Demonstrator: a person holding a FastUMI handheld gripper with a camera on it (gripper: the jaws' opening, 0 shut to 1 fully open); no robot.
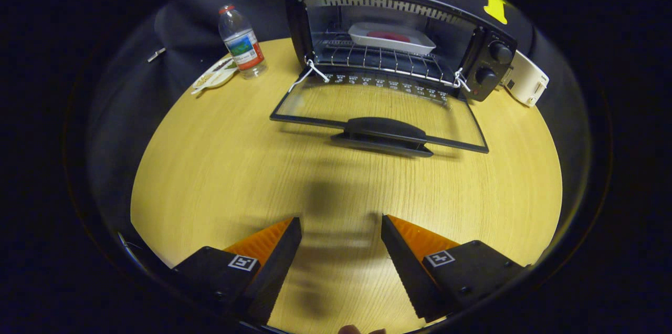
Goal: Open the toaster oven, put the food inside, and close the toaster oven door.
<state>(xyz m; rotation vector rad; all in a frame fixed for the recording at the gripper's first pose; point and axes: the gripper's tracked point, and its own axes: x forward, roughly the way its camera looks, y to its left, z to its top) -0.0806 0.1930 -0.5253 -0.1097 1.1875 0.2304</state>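
2 fingers of gripper (341,223) spread wide apart, nothing between them, only bare wooden table (210,166) below. Toaster oven (399,42) stands well beyond fingers at table's far side, glass door (378,111) dropped flat toward fingers, handle (386,132) at its near edge. White tray with red food (391,37) sits on wire rack (375,58) inside oven. 2 knobs on oven's right panel. Water bottle (241,42) upright left of oven, small plate (214,75) just beside bottle. White appliance (526,79) right of oven.

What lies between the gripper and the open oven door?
In the gripper view, bare table lies between the open gripper and the door.
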